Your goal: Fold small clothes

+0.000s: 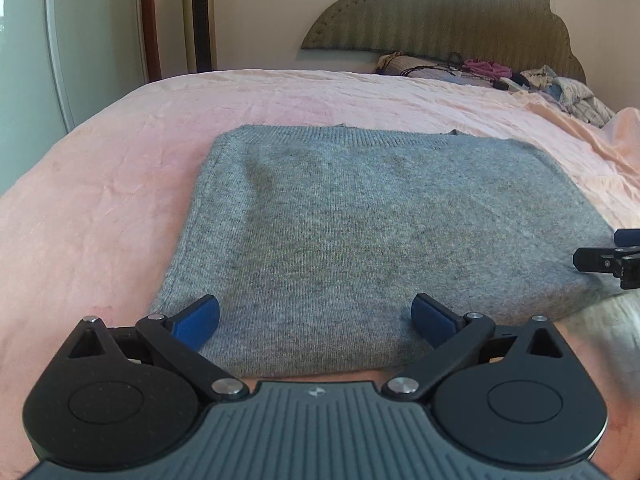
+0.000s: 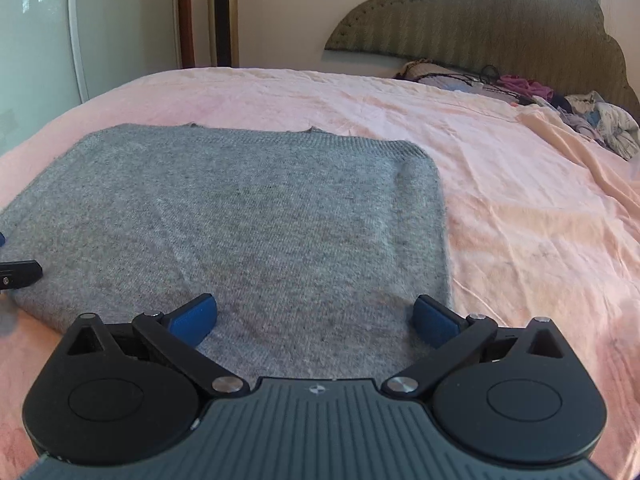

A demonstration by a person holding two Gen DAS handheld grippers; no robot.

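Note:
A grey knitted garment lies folded into a flat rectangle on the pink bedsheet; it also shows in the right wrist view. My left gripper is open and empty, its blue pads spread over the garment's near left part. My right gripper is open and empty over the garment's near right part. The right gripper's tip shows at the right edge of the left wrist view. The left gripper's tip shows at the left edge of the right wrist view.
A pile of loose clothes and cables lies at the bed's far right by the scalloped headboard. A tall gold tower fan and a glass door stand beyond the bed's far left.

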